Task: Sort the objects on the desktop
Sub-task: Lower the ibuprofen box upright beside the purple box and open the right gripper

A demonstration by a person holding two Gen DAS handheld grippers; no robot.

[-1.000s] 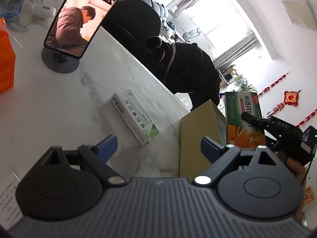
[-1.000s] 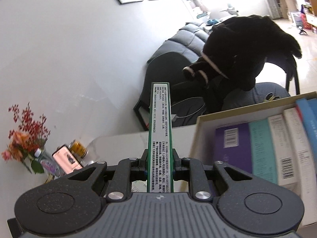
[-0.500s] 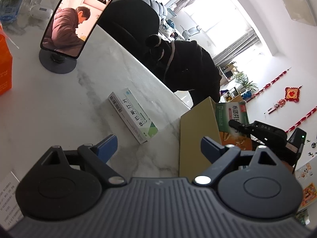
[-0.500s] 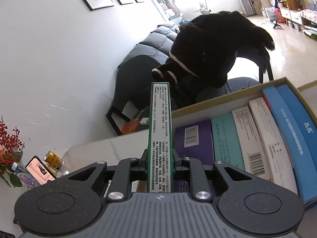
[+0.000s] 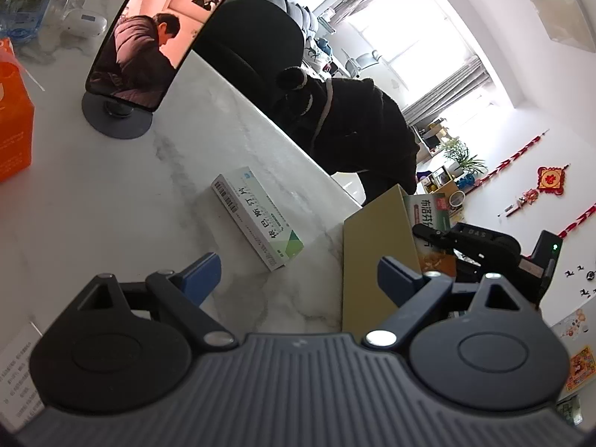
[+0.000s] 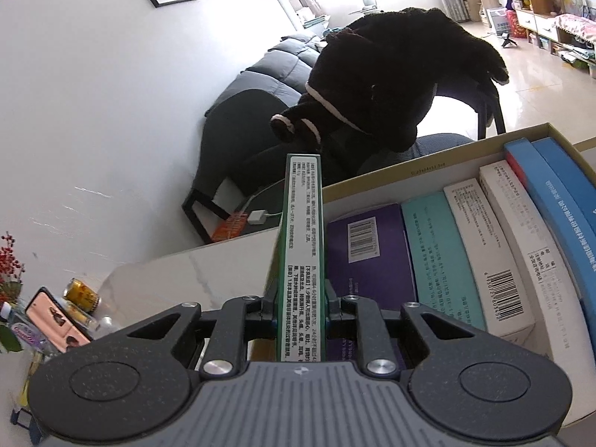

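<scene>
My right gripper (image 6: pixel 301 305) is shut on a thin green medicine box (image 6: pixel 303 242) held edge-on, above the left end of an open cardboard box (image 6: pixel 428 156). Inside it, several medicine boxes stand in a row, with a purple one (image 6: pixel 368 253) just right of the held box. In the left wrist view the right gripper (image 5: pixel 465 238) and the green medicine box (image 5: pixel 428 212) show behind the wall of the cardboard box (image 5: pixel 376 260). My left gripper (image 5: pixel 298 275) hangs open over the marble table, with nothing between its fingers. A white and green medicine box (image 5: pixel 257 216) lies flat just ahead of it.
A phone on a round stand (image 5: pixel 156 37) and an orange carton (image 5: pixel 11 130) stand at the far left of the table. A printed sheet (image 5: pixel 15 372) lies at the near left. A chair draped with a black coat (image 5: pixel 346 123) is beyond the table's edge. A can (image 6: pixel 82 294) stands at the corner.
My right gripper has come down with the green box, which now sits lower over the cardboard box, partly behind its wall in the left wrist view. The left gripper has stayed put.
</scene>
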